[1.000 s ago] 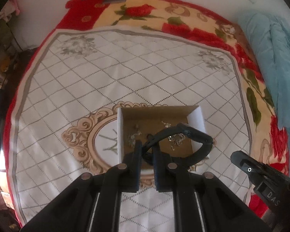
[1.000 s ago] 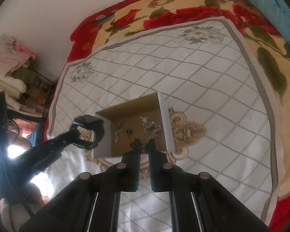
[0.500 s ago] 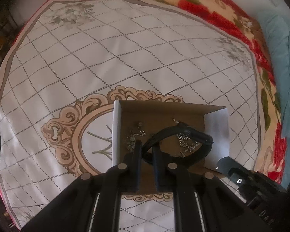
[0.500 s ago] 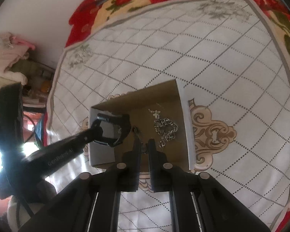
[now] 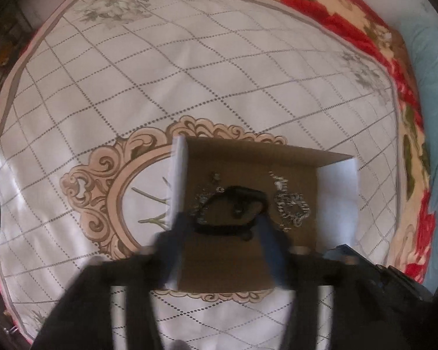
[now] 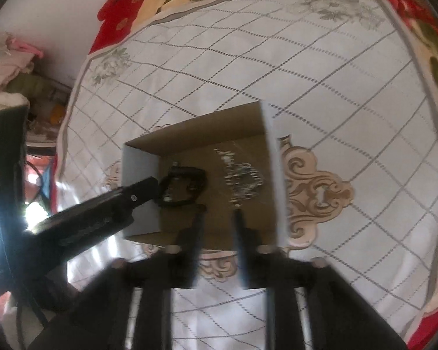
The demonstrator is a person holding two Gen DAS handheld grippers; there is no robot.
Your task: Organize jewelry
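My left claw (image 5: 223,227) is opening over the cardboard box (image 5: 337,180) at the middle of the frame, and the black bracelet (image 5: 233,213) lies loose between its fingers, no longer pinched. My right claw (image 6: 217,218), low in its own view, is opening too, with nothing between its fingers, the silver chain (image 6: 242,180) just above them. I judge this a release: I'd spread wide before lifting, so no finger snags the bracelet or nearby chains.

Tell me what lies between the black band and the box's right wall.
A tangled silver chain on the box floor, between the black band and the right wall; left wrist view.
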